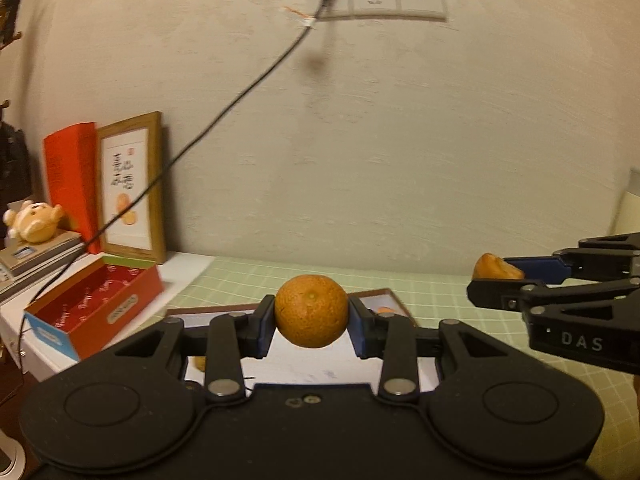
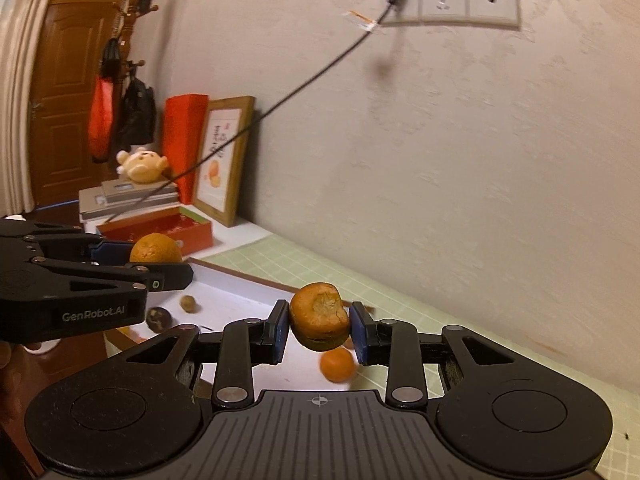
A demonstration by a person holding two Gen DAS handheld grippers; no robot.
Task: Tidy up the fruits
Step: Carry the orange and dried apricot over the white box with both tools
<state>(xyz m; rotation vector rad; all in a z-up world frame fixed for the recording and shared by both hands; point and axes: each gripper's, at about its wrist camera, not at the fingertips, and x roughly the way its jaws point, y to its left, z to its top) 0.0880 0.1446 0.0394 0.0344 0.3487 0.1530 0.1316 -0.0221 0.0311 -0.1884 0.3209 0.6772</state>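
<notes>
Looking along the left hand-held gripper (image 1: 311,320), its two blue pads are pressed on either side of a round orange (image 1: 311,311), which hangs clear above a white tray (image 1: 304,368) with a brown rim. The tray lies on a pale green gridded mat (image 1: 440,292) covering the worktop. At the right edge the right hand-held gripper (image 1: 498,276) reaches in from the side, holding a smaller orange piece (image 1: 494,267). To the left stand an open red box (image 1: 96,308), a framed picture (image 1: 130,188) leaning on the wall, and a plush toy (image 1: 34,220) on stacked books. A black cable (image 1: 224,116) runs down from a wall socket (image 1: 376,0).

From the right wrist view, the right hand-held gripper (image 2: 320,320) is clamped narrowly on a squat orange fruit piece (image 2: 320,314) with a rough, dented top, held above the tray (image 2: 240,304). Inside the tray lie a small tangerine (image 2: 338,364) just beneath the held piece and two small dark round fruits (image 2: 160,318), near the tray's left end. The left hand-held gripper (image 2: 160,260) enters from the left, gripping the orange (image 2: 154,248) above the tray's far left corner. A coat stand (image 2: 132,20) and a wooden door (image 2: 60,92) fill the background.
</notes>
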